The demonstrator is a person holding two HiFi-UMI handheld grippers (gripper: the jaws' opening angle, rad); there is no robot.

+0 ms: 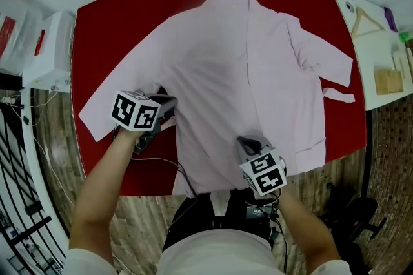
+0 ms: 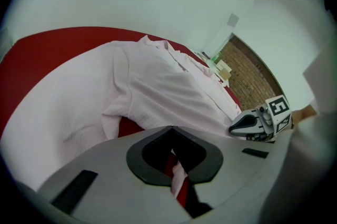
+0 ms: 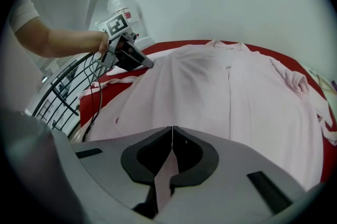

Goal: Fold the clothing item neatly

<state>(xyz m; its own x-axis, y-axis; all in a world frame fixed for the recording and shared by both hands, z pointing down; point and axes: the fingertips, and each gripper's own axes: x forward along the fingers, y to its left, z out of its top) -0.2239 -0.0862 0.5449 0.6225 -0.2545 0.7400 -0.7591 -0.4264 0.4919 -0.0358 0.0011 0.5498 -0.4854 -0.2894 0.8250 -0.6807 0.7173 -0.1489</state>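
Fold just starting: pink robe [image 1: 239,61] lies spread over red table [image 1: 110,28], L gripper [image 1: 168,102] & R gripper [image 1: 247,141] each shut on its fabric toward table's near side; next prob. needs both lifting evenly toward table's far edge.

Right of the red table [image 1: 97,41], a wooden hanger [image 1: 366,22] and wooden blocks [image 1: 388,81] on a white shelf [image 1: 381,51]; left of it, a white box [image 1: 51,51].
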